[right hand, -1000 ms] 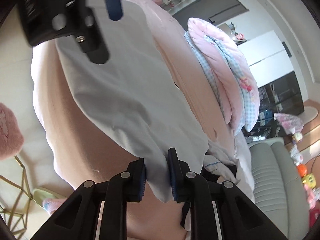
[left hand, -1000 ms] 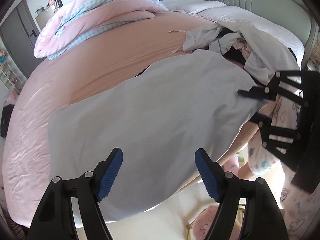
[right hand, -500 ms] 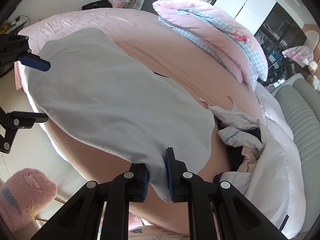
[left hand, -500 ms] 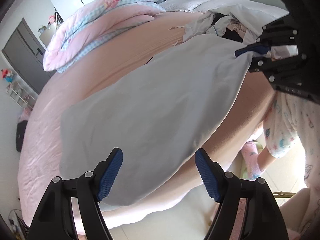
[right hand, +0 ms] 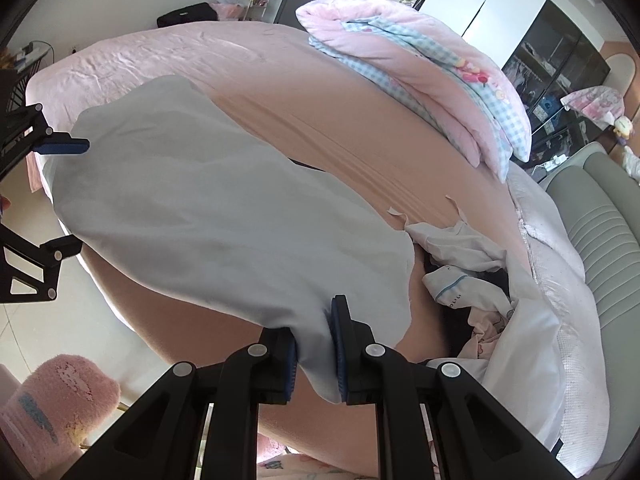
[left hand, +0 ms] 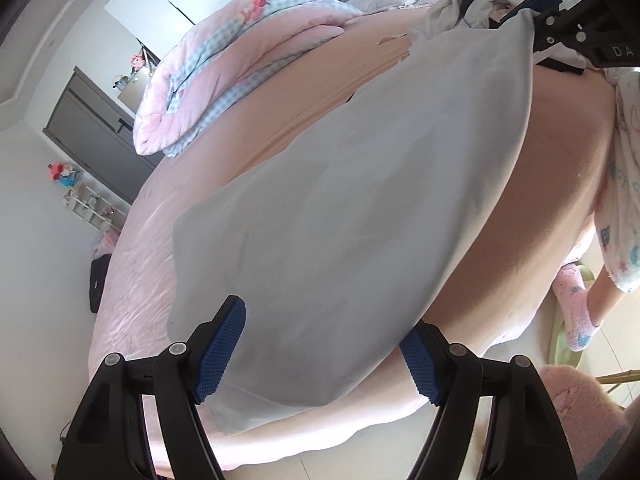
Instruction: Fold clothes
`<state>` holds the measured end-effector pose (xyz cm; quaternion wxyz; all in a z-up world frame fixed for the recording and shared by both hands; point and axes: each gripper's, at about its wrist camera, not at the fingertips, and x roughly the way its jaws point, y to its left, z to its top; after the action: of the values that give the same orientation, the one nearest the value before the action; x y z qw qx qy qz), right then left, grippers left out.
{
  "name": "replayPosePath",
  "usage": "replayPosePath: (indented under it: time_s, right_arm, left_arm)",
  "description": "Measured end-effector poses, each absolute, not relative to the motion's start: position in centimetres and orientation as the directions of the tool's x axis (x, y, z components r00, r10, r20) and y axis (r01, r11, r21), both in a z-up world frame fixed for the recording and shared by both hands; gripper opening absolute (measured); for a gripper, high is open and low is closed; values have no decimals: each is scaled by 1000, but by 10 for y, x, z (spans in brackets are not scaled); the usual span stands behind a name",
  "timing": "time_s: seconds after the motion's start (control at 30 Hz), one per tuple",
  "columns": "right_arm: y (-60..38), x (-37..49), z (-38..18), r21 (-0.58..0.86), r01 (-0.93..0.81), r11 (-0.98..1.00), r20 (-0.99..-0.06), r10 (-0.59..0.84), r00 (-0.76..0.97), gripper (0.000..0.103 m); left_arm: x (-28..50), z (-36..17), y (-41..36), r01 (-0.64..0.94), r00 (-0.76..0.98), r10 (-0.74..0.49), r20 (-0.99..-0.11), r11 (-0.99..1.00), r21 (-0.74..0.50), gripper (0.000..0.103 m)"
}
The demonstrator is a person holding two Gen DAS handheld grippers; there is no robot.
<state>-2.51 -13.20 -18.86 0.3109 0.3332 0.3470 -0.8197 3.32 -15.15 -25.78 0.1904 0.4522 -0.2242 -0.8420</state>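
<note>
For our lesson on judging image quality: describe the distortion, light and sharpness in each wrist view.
Left wrist view: fisheye bends the pink bed into a dome inside dark corners; the pale grey-blue cloth garment is evenly lit and sharp. Right wrist view: same curving; bright floor lower left, no motion blur.

Both grippers: black plastic frames w/ silver rivets, blue ribbed pads (left hand: 222,350). Right gripper (left hand: 524,4) body has white "DA" lettering. Person wears white printed pyjamas (left hand: 624,216), pink fuzzy sock (left hand: 576,312).

The grey cloth (left hand: 352,208) hides the left gripper's right fingertip (left hand: 420,360) (partly), and dark clothing (right hand: 452,328) lies mostly buried in the far pile.
</note>
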Motion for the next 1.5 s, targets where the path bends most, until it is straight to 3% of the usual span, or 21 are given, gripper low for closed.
replayPosePath:
  time_s: [0.33, 0.6, 0.7, 0.9, 1.17, 1.37, 1.5]
  right_arm:
    - [-135, -26, -188, -388, 736, -555, -767, -249, -592, 13]
    - [-136, -24, -191, -407, 733, -545, -770, -227, -596, 13]
    - [-137, -22, -196, -419, 731, -539, -773, -210, -599, 13]
    - [-134, -22, -205, -401, 723, -562, -788, -192, -585, 13]
    - [-132, -22, -211, -388, 719, -577, -797, -182, -576, 13]
    - [-133, -23, -222, -387, 725, -569, -815, -155, -557, 13]
    - [-131, -24, -226, -367, 725, -582, -825, -157, -543, 13]
  left_arm:
    - [57, -268, -180, 181, -491, -638, -594, -741, 646, 75]
    - [51, -292, -173, 85, -546, -761, -349, -465, 881, 83]
    - [55, -303, -167, 39, -580, -759, -295, -388, 921, 82]
    - [55, -294, -176, 62, -574, -744, -341, -455, 888, 83]
    - [55, -301, -167, 77, -571, -775, -271, -379, 922, 83]
    - [49, -297, -166, 15, -540, -776, -327, -397, 917, 81]
    - [48, -286, -176, 19, -521, -729, -445, -531, 847, 72]
